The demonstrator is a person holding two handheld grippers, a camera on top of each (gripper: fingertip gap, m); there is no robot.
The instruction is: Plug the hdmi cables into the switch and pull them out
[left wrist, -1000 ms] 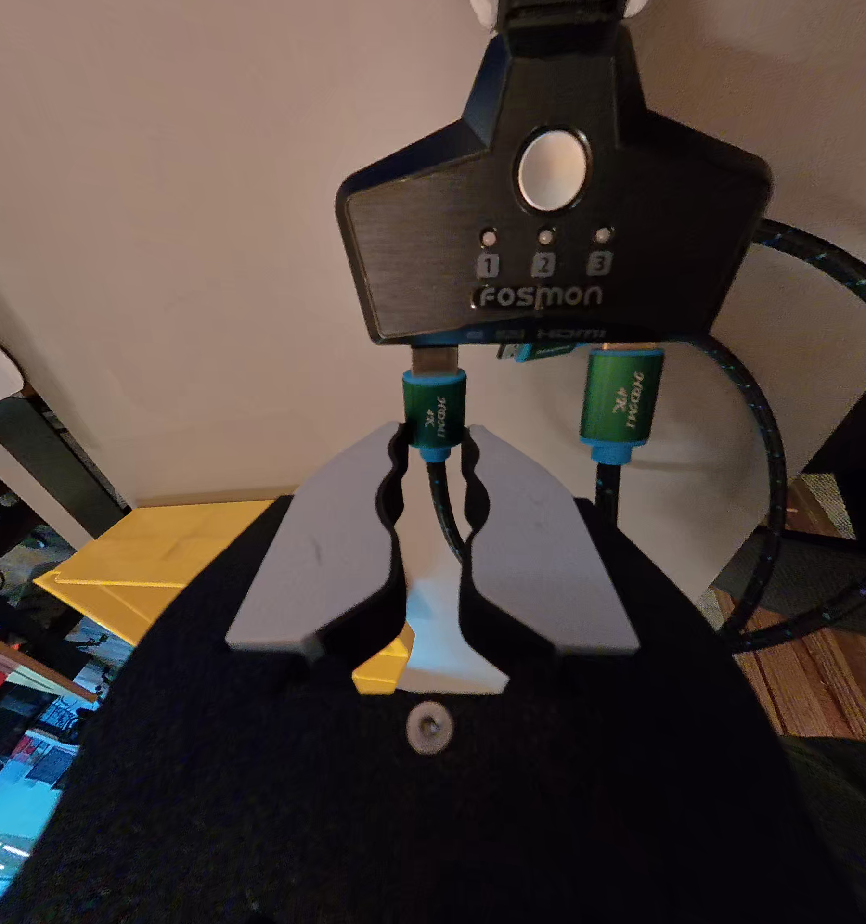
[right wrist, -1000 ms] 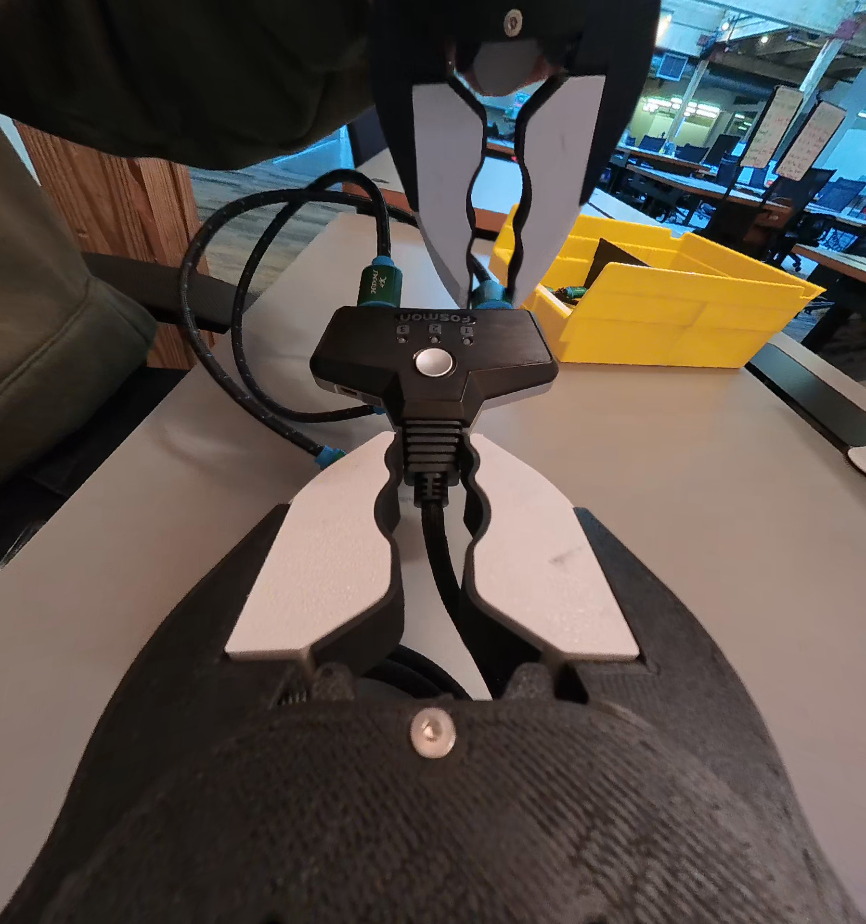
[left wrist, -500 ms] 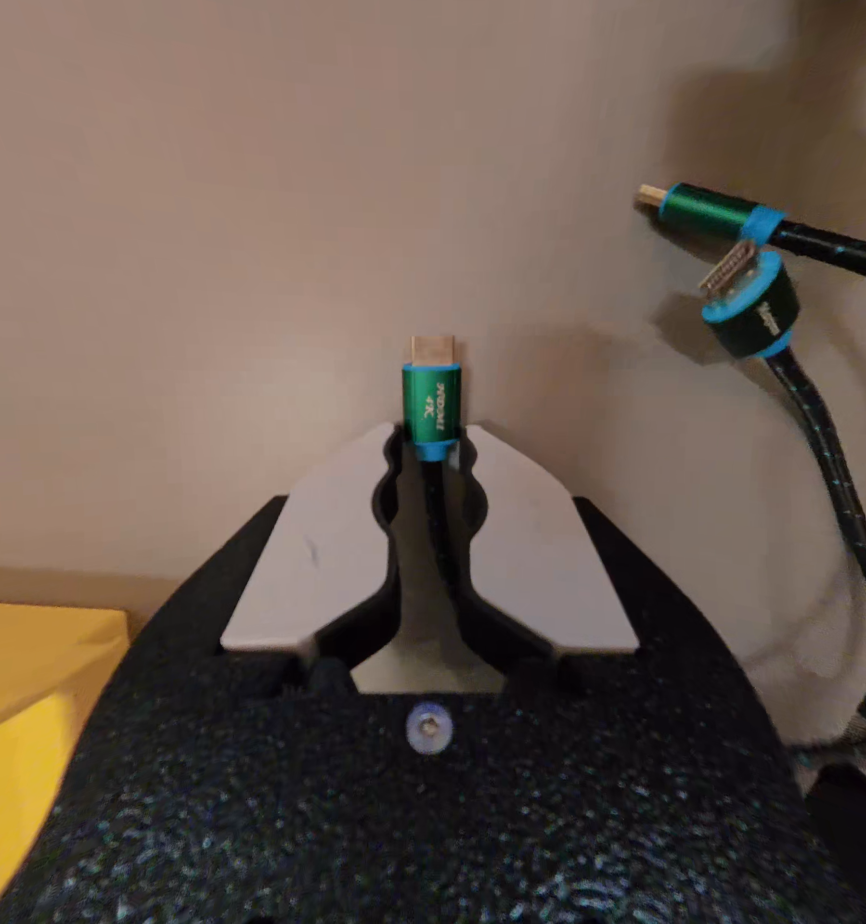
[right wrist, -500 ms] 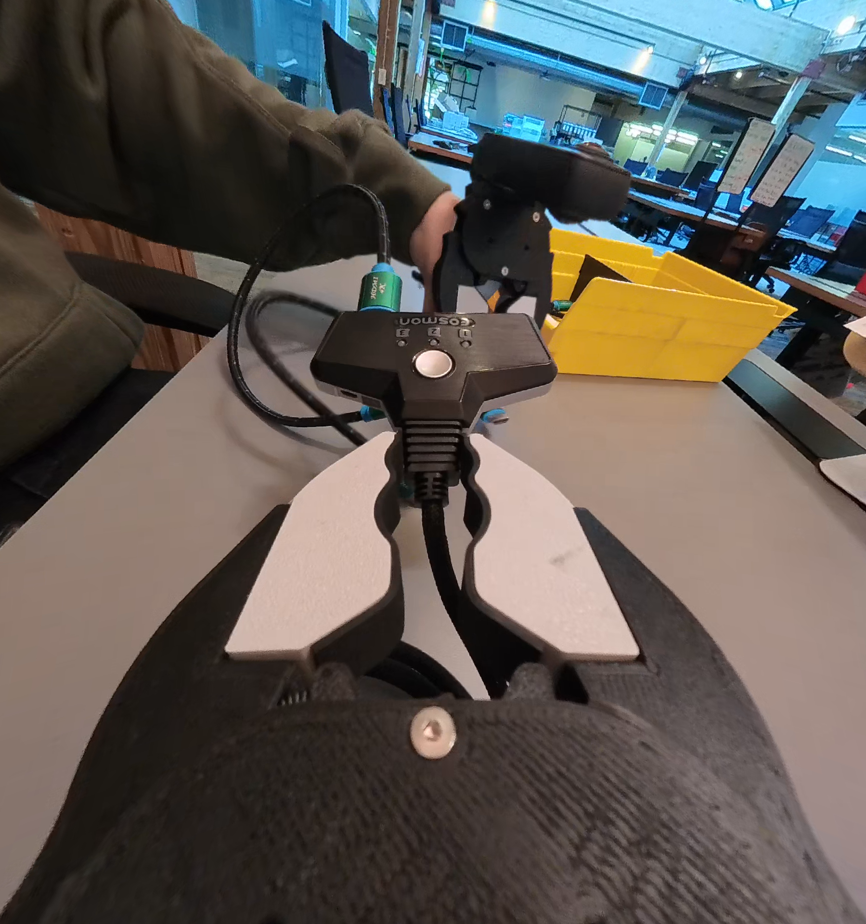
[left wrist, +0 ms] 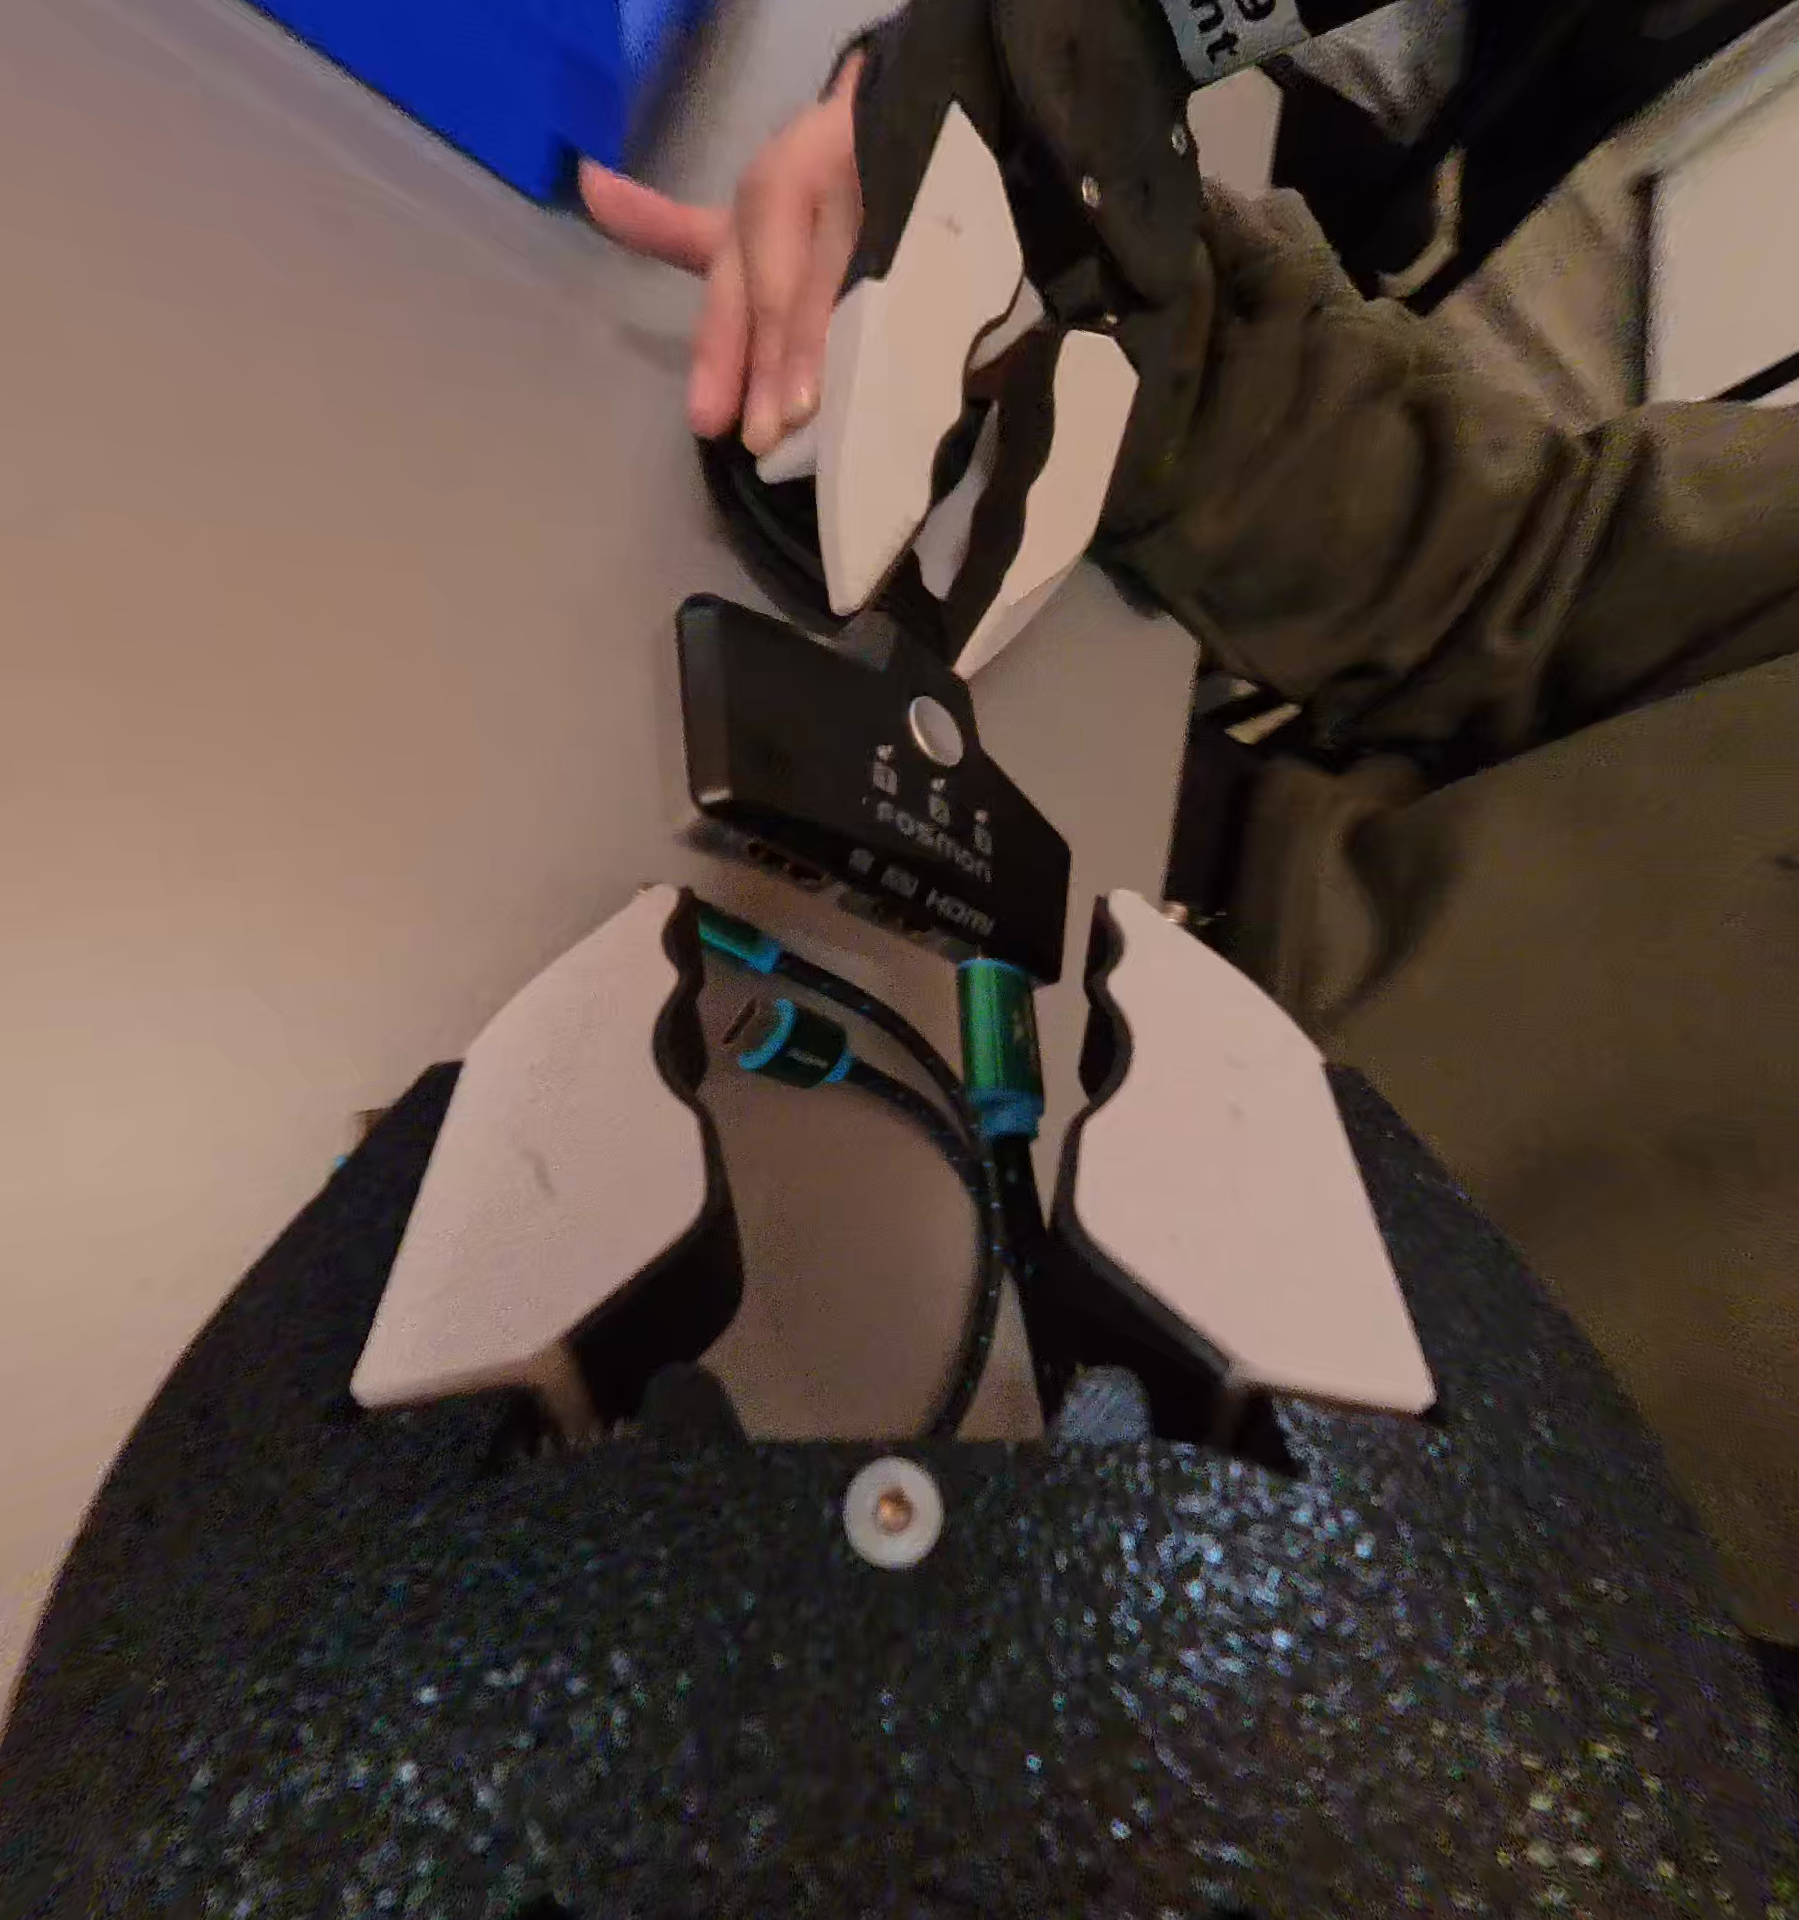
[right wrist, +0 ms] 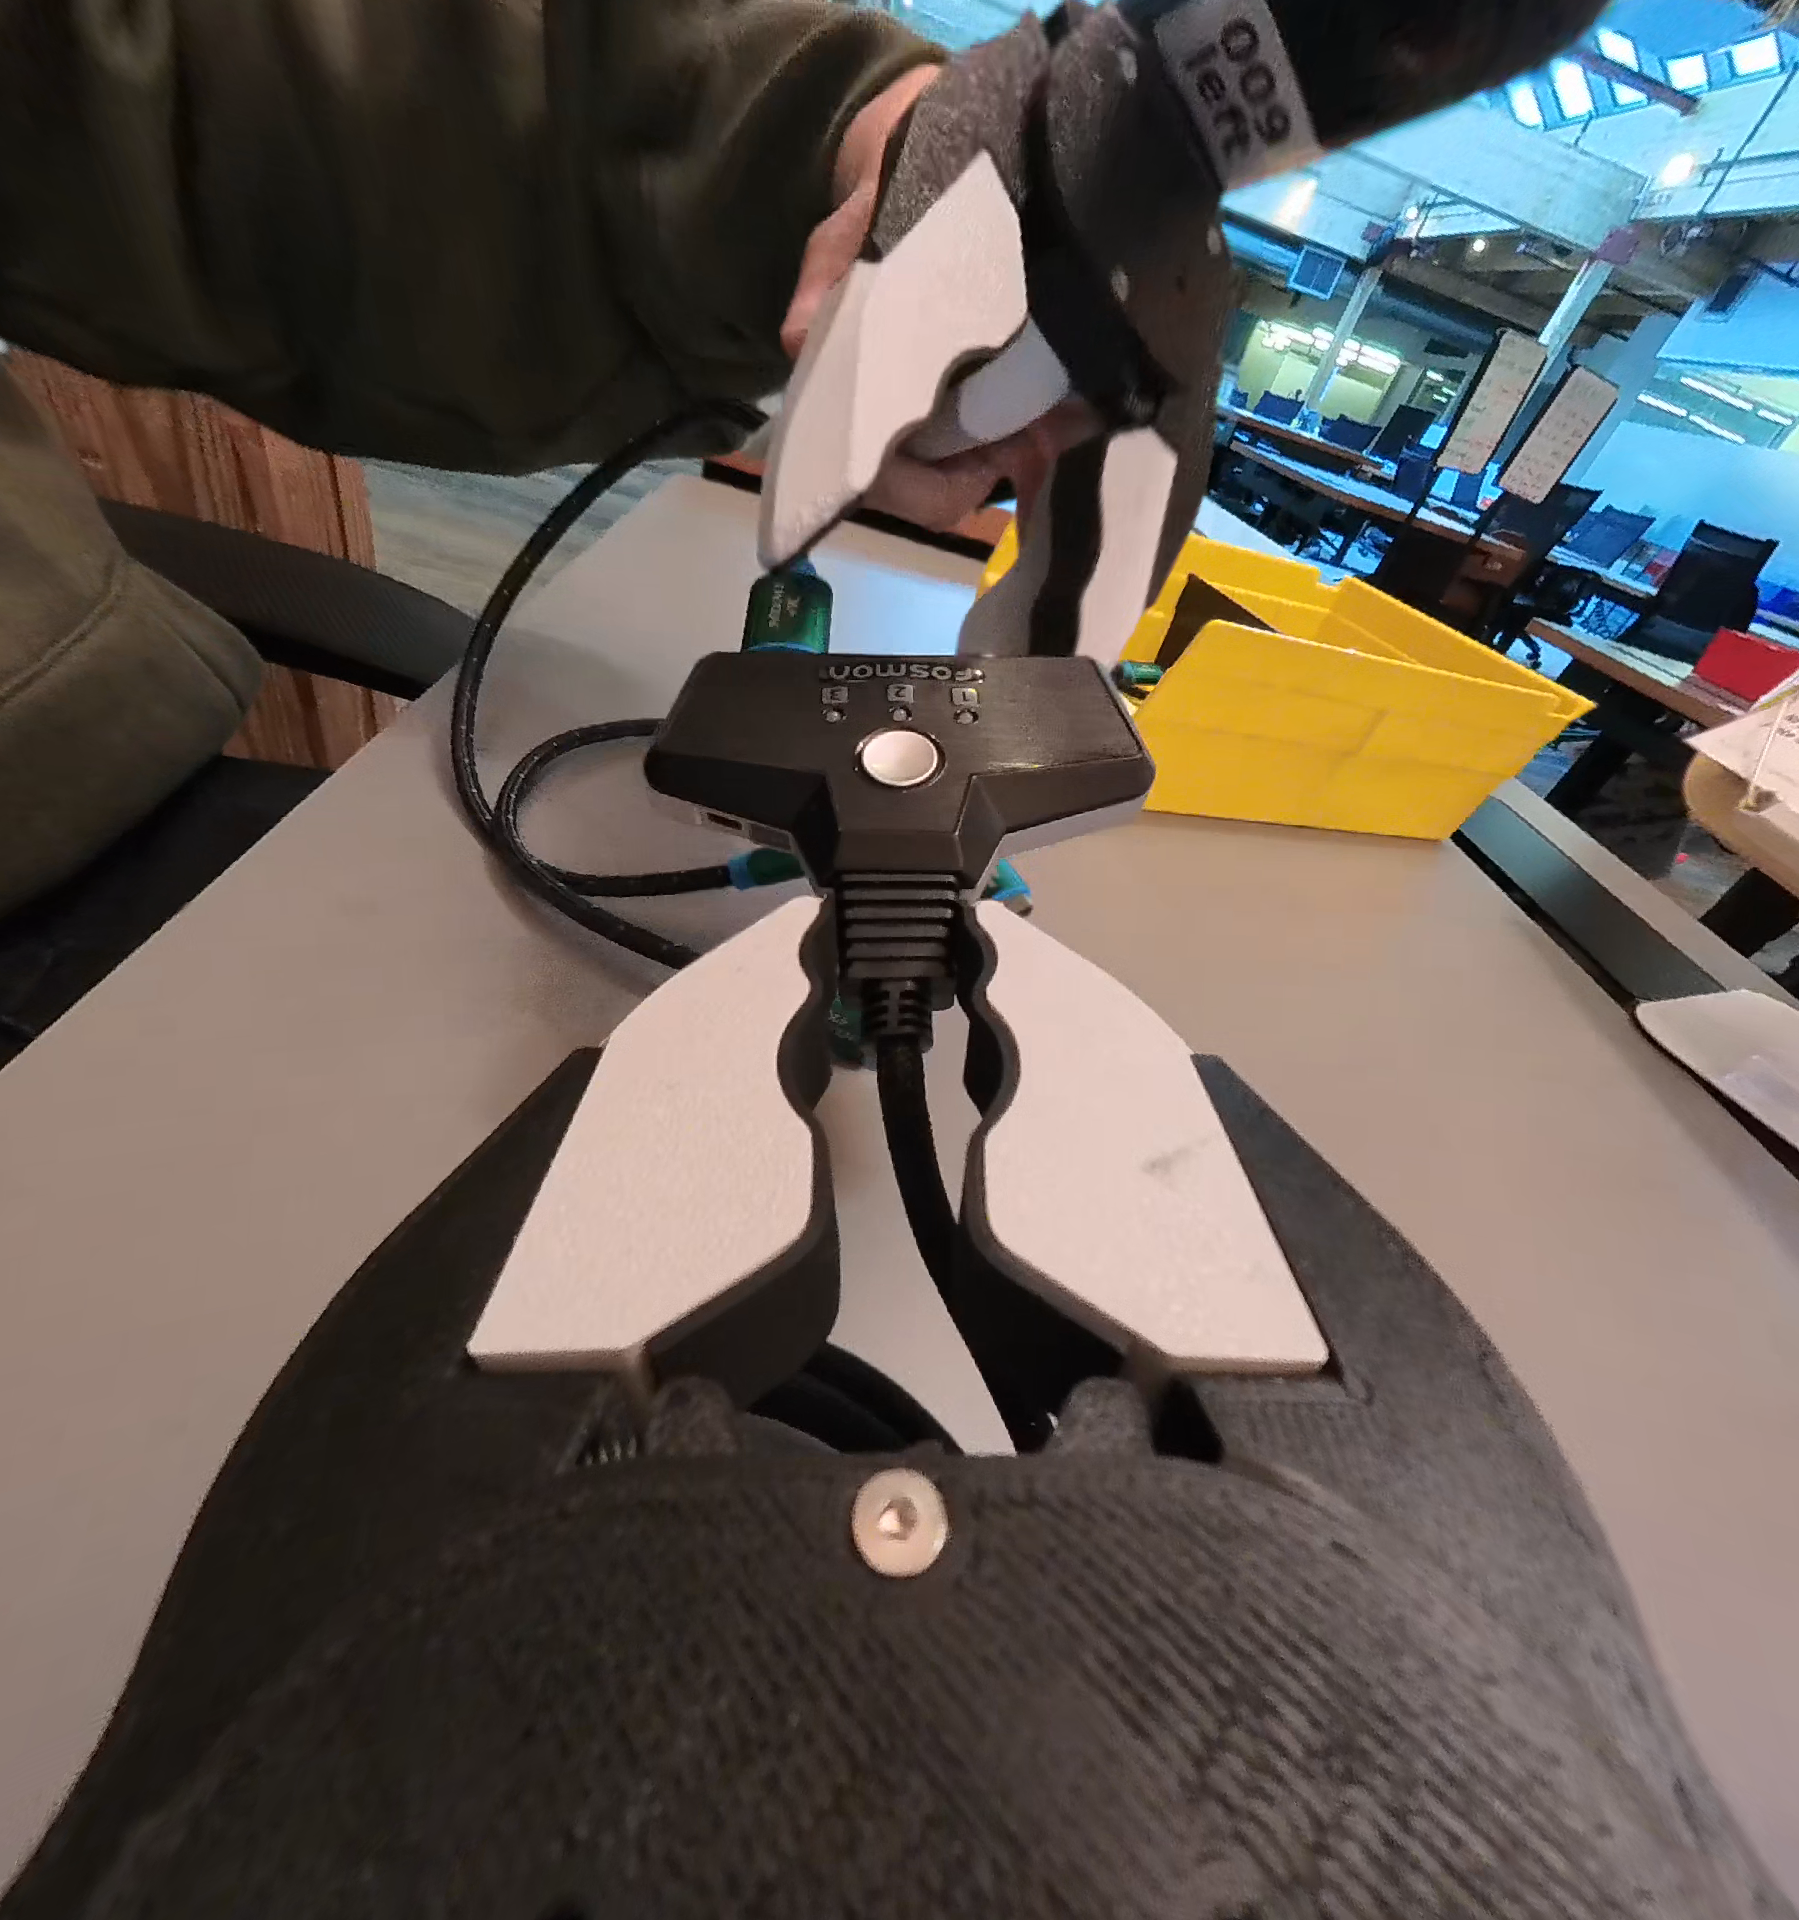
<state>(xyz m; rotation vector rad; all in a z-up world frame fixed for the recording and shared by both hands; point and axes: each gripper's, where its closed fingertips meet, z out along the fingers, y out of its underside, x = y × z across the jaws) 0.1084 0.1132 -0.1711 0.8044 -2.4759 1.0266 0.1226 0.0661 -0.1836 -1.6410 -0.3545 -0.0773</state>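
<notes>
HDMI switch point(right wrist: 900, 743), a black T-shaped box with one round silver button and three small lights, hangs just above the grey table point(right wrist: 1290, 1039), gripped by its ribbed cable collar in my right gripper point(right wrist: 900, 961), whose jaws are nearly closed on that collar. I count three HDMI cables with green metal plugs and blue rings. One green plug point(left wrist: 999, 1023) sits in the port at one end of the switch's port edge. Two loose plugs lie on the table beneath the switch: one point(left wrist: 786, 1044) just below the port edge, another point(left wrist: 734, 940) partly hidden behind my left finger. My left gripper point(left wrist: 879, 920) is spread wide, holding nothing, its fingers flanking the switch's port edge and the plugged cable; whether a finger touches the switch I cannot tell. Beyond the switch stands one yellow plastic bin point(right wrist: 1342, 717) on the table.
</notes>
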